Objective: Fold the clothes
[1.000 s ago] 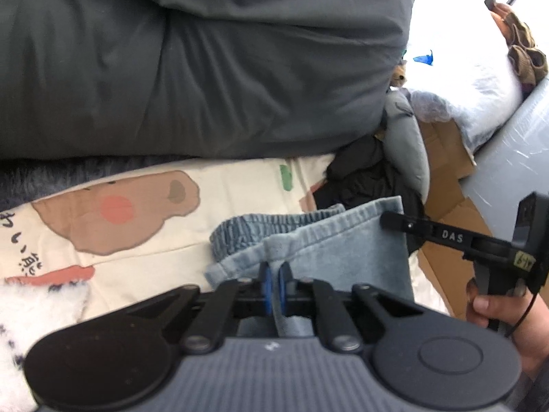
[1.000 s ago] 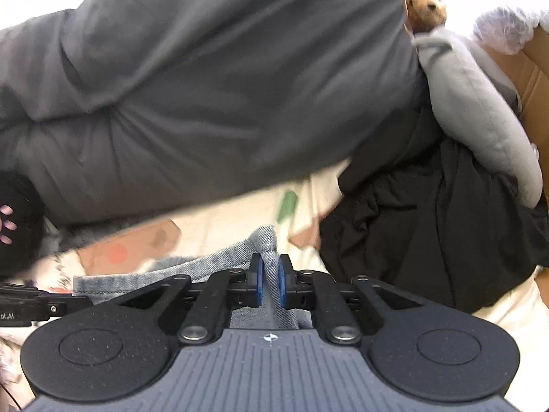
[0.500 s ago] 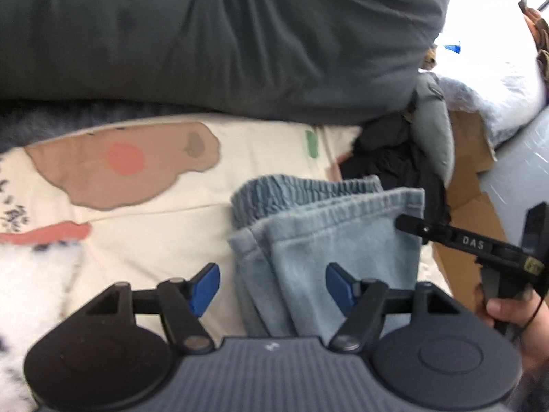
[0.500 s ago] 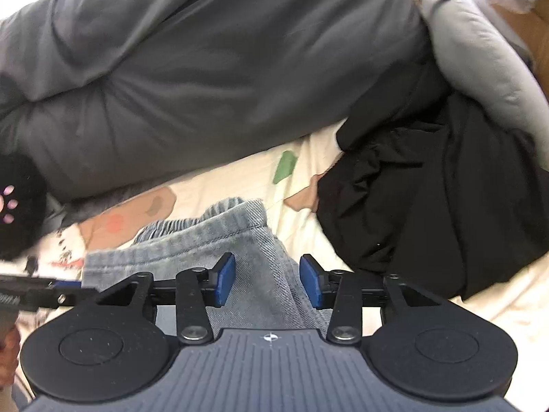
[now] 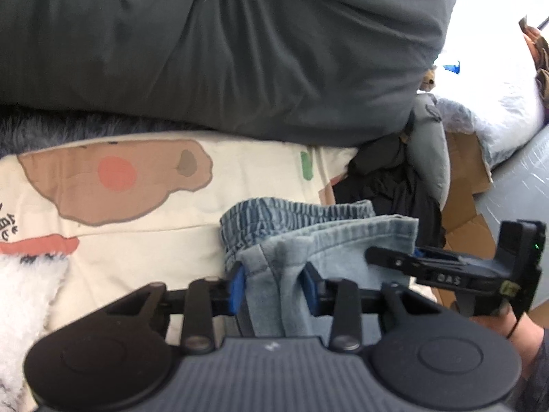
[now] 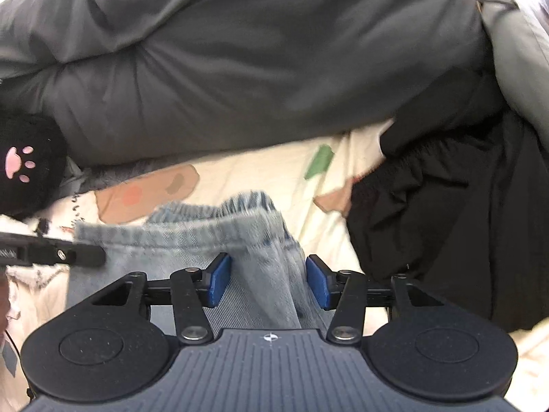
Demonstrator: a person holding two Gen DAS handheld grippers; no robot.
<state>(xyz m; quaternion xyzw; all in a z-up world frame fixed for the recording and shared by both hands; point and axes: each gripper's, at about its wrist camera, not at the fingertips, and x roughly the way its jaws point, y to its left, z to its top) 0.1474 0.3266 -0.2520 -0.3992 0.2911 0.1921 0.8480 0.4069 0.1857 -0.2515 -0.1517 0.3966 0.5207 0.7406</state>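
Observation:
Light-blue denim trousers [image 5: 343,240] with an elastic waistband lie folded on the cream bear-print sheet [image 5: 137,226]. My left gripper [image 5: 273,283] is closing on a raised fold at their left edge; the fold fills the gap and touches both blue pads. In the right wrist view the same trousers [image 6: 192,237] run under my right gripper [image 6: 267,279], whose jaws are opening; a ridge of denim stands between the pads with a gap on its left side. The right gripper [image 5: 377,255] also shows over the trousers' right edge, and the left gripper's tip [image 6: 82,255] over their left edge.
A dark grey duvet [image 5: 240,51] bulks along the far side. A black garment pile [image 6: 446,223] lies just right of the trousers, with a grey cushion [image 5: 429,151] and cardboard [image 5: 466,178] beyond. A black paw-print plush [image 6: 24,161] sits at far left; white fluffy fabric [image 5: 24,292] near left.
Both grippers were shut on the denim a second ago, then let go. The left has since narrowed onto a raised fold; the right stays open. Both sank slightly toward the trousers.

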